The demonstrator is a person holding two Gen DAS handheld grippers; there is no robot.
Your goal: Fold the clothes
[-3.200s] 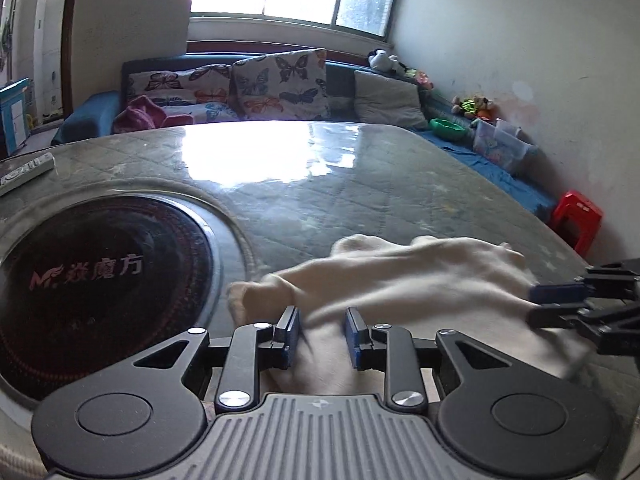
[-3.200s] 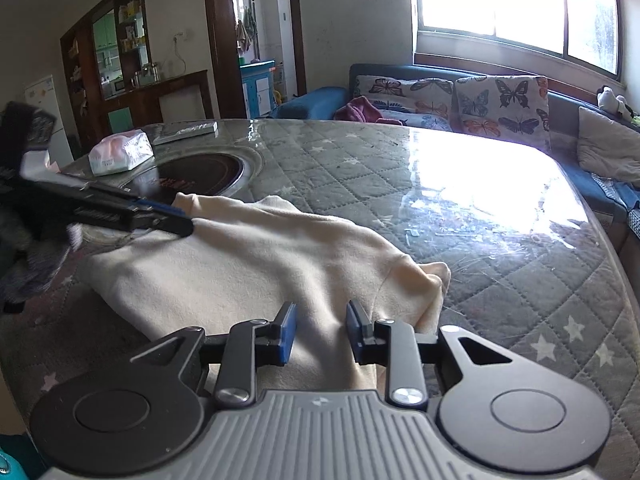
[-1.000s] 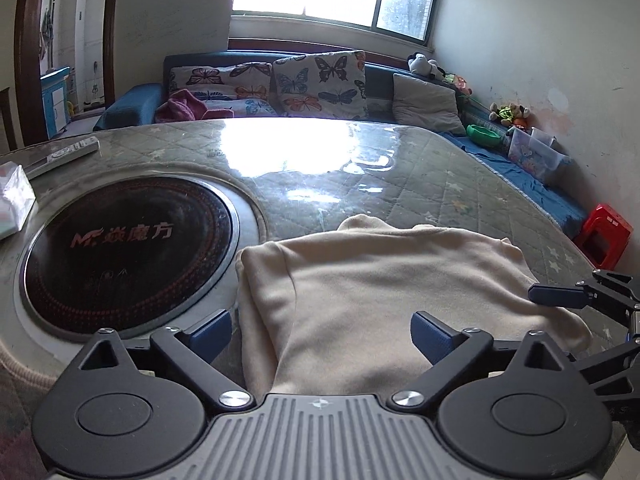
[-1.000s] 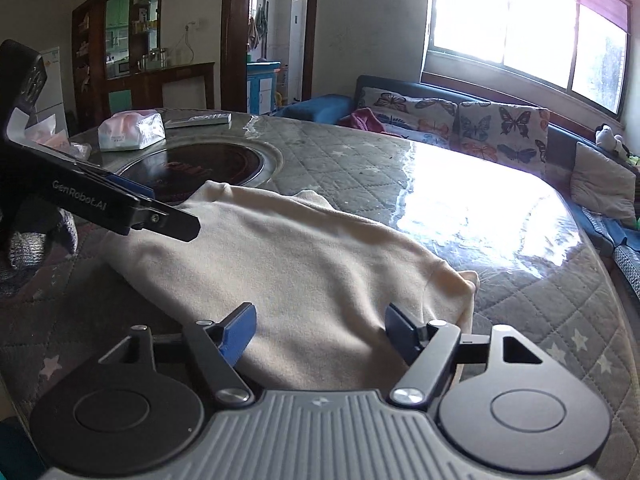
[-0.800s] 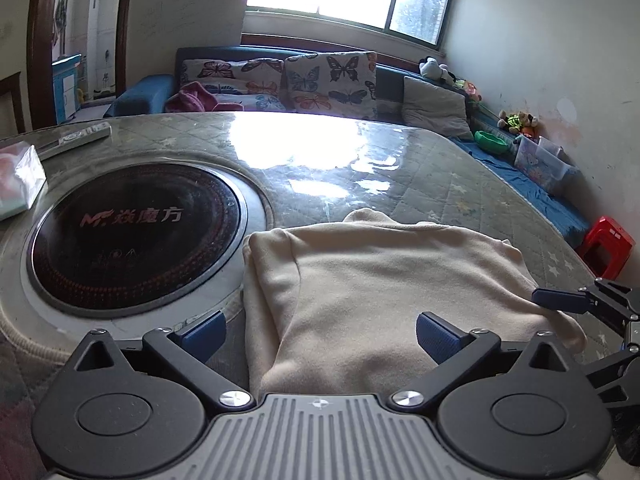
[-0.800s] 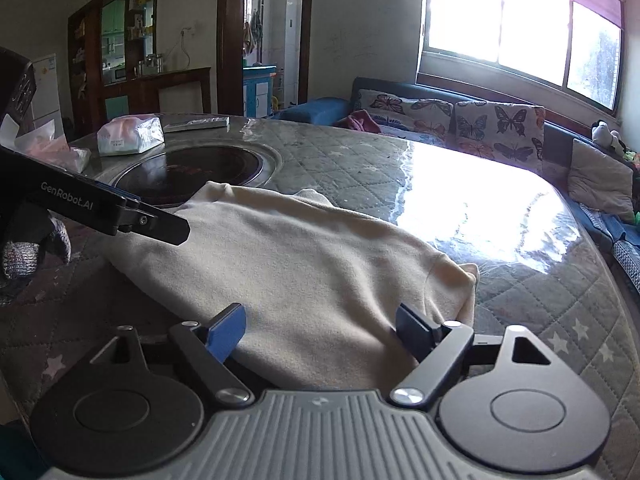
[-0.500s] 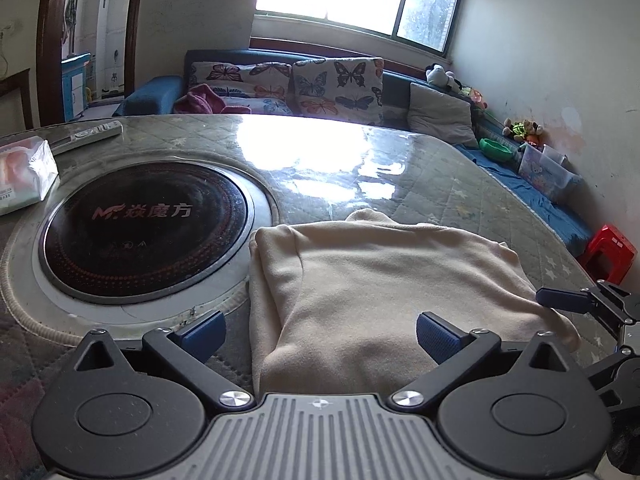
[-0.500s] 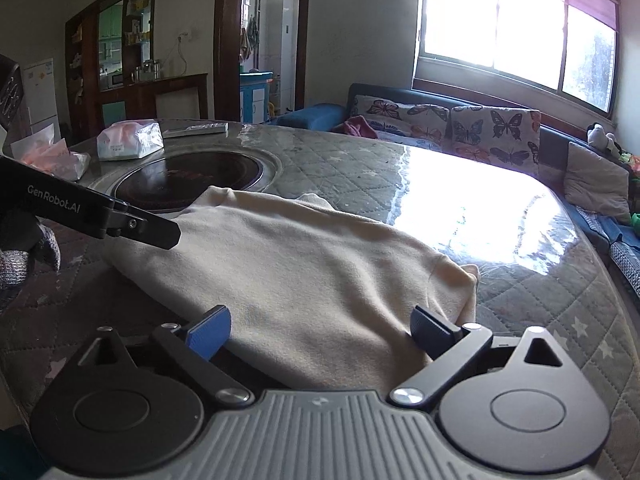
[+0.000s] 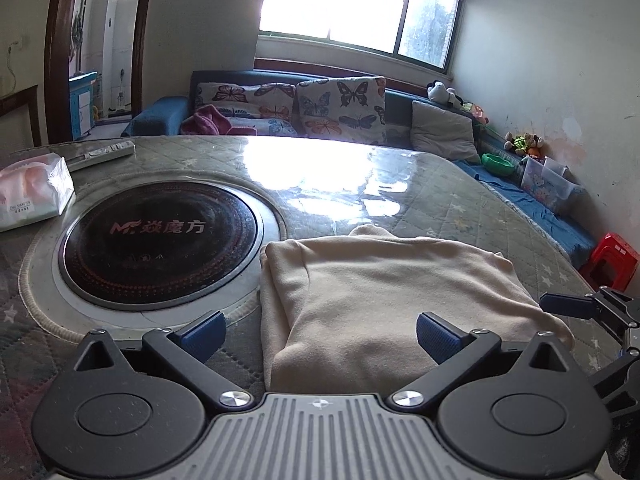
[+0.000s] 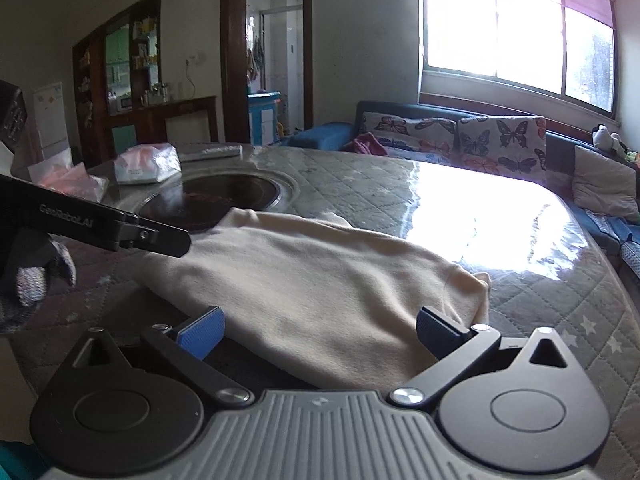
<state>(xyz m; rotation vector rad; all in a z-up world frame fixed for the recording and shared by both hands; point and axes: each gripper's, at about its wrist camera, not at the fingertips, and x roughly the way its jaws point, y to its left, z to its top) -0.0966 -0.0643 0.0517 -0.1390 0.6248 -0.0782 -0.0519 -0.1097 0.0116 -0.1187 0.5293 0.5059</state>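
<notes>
Both my left gripper (image 9: 318, 332) and right gripper (image 10: 318, 332) are spread wide over the folded cream sweater (image 9: 384, 296) just ahead, so a sloppy one-layer grab could undo it.

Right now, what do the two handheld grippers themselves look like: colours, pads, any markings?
Both match: the left gripper and right gripper have matte black linkage arms, round black discs, silver pivot screws, a ribbed grey body and blue textured pads. The left one's side reads "GenRobot.AI" in pale lettering. No cables are visible.
</notes>
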